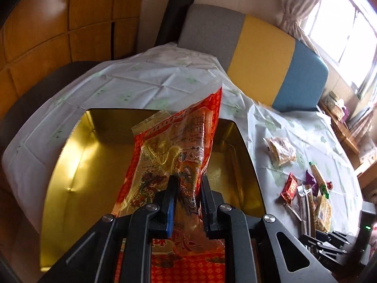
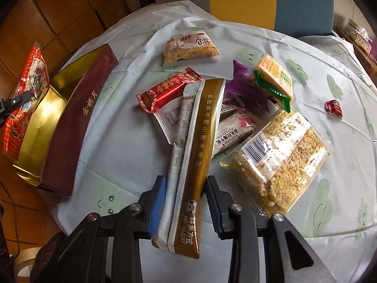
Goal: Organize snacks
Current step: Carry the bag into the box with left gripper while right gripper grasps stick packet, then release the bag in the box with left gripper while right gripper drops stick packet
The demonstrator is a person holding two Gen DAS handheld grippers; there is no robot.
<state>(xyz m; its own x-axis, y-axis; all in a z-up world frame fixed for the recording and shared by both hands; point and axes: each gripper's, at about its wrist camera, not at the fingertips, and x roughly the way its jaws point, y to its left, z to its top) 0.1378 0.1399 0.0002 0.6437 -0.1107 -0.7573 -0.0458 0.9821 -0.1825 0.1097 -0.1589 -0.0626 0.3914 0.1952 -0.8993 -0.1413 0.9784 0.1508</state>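
Observation:
My left gripper (image 1: 186, 182) is shut on a large red and gold snack bag (image 1: 175, 146) and holds it over the open gold-lined tin box (image 1: 77, 155). The same bag (image 2: 26, 94) and box (image 2: 40, 127) show at the left of the right wrist view. My right gripper (image 2: 185, 184) is open, its jaws on either side of a long brown and white stick packet (image 2: 195, 155) lying on the table. Around the packet lie a red wrapped snack (image 2: 167, 89), a clear rice-crisp pack (image 2: 280, 158), a green and yellow pack (image 2: 273, 80) and a pastry pack (image 2: 190, 47).
A round table under a white cloth (image 2: 122, 141) carries everything. The box has a dark red side (image 2: 80, 118). A small red candy (image 2: 333, 108) lies at the right. A grey, yellow and blue sofa back (image 1: 259, 54) stands behind the table. The snack pile (image 1: 306, 193) shows at right.

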